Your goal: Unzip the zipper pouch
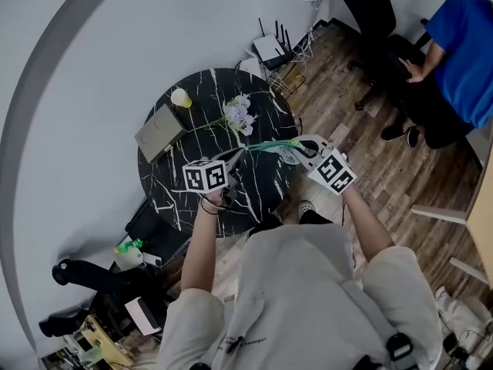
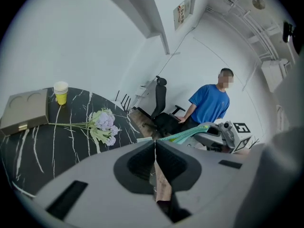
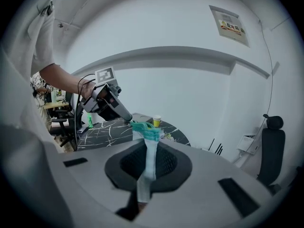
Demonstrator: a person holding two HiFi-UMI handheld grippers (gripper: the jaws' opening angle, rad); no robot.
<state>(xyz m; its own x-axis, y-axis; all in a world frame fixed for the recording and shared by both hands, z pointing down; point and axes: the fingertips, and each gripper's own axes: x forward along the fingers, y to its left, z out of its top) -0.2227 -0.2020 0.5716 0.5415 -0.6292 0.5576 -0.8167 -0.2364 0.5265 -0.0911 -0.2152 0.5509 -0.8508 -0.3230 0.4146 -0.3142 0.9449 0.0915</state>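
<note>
Two grippers hold a small pouch (image 1: 279, 146) in the air between them, above the edge of a round black table (image 1: 173, 195). My right gripper (image 3: 148, 151) is clamped on one end of the pouch, with a pale strip of fabric pinched between its jaws. My left gripper (image 2: 155, 144) is clenched tight too. Its tips meet the far end of the teal zipper (image 2: 187, 133), so I judge it pinches the zipper pull, which is too small to make out. The pouch stretches from gripper to gripper, its fabric bunched near the right jaws and the zipper a thin teal line. I see no gap between the zipper's two sides, so I judge the unzipping barely begun, if at all. How much zipper is left to run I cannot tell.
</note>
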